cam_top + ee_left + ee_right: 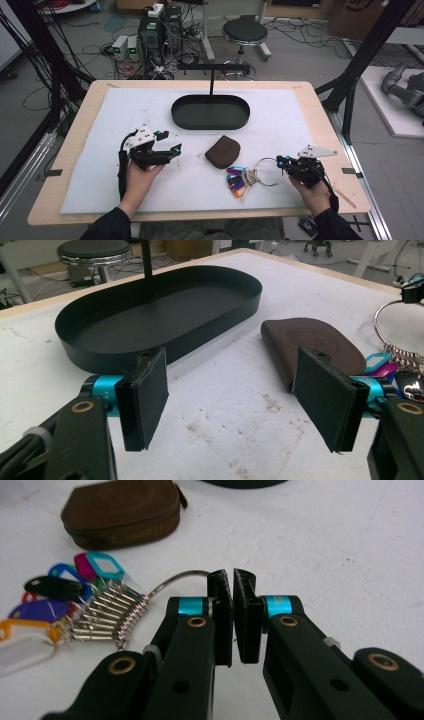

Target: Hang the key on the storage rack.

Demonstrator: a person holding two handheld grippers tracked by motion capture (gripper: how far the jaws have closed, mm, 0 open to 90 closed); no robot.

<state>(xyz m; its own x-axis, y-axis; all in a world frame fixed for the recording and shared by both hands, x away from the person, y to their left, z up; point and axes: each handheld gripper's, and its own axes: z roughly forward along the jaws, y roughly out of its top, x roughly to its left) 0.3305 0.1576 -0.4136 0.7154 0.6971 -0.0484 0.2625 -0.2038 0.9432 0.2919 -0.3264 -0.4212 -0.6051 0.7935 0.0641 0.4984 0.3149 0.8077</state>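
A metal key ring (pixel 180 575) with several coloured tags (pixel 237 181) lies on the white mat at the front right. My right gripper (pixel 281 161) is shut on the ring's wire; in the right gripper view (pixel 233 580) the pads meet with the wire running in from the left. A brown zipped pouch (pixel 223 151) sits mid-table, left of the ring. My left gripper (pixel 170 141) hovers left of the pouch, open with nothing between its pads (pixel 235 400). Beyond it is the pouch (pixel 315 342).
A black oval tray (pixel 210 125) stands behind the pouch, with a thin post (pixel 212 82) carrying a crossbar rising from it. The white mat (pixel 150 185) covers most of the wooden table. A stool (pixel 244 31) and cabled electronics sit on the floor beyond.
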